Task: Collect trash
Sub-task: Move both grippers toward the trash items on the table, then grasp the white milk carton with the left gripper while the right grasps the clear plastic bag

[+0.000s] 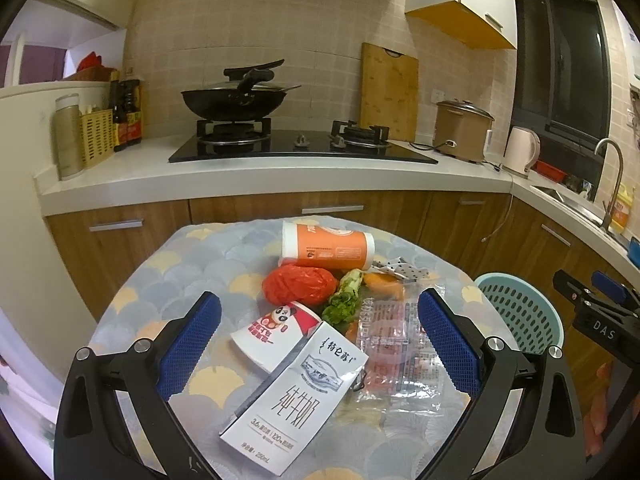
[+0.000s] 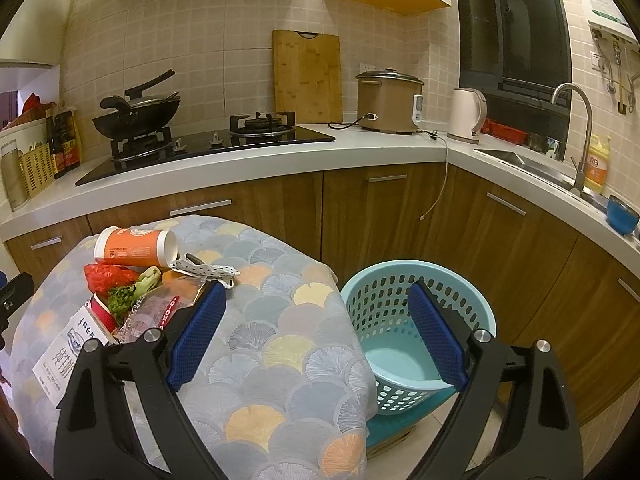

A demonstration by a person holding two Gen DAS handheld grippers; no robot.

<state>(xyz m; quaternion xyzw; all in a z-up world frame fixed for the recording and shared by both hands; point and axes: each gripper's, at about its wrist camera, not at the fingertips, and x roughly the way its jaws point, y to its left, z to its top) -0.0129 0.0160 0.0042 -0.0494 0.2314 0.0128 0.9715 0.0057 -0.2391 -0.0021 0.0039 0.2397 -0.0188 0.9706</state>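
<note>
- Standing behind everything, one white kitchen counter carries one black gas hob, one lidded black wok, one upright bamboo cutting board, one brown rice cooker and one pale kettle.
- One round table under a fan-patterned grey and yellow cloth holds the trash heap.
- One pale blue perforated plastic basket sits on the floor just beside the table's right edge; nothing lies inside it.
- The left gripper hangs over the heap, its blue fingers spread wide on either side of one white milk carton and one crumpled clear plastic wrapper, gripping nothing.
- The right gripper hovers between table and basket, spread wide and empty.
- One orange and white paper cup lies on its side at the far edge.
- One crumpled red plastic bag, one red and white panda-print cup and one bunch of green leaf scraps crowd together, touching.
</note>
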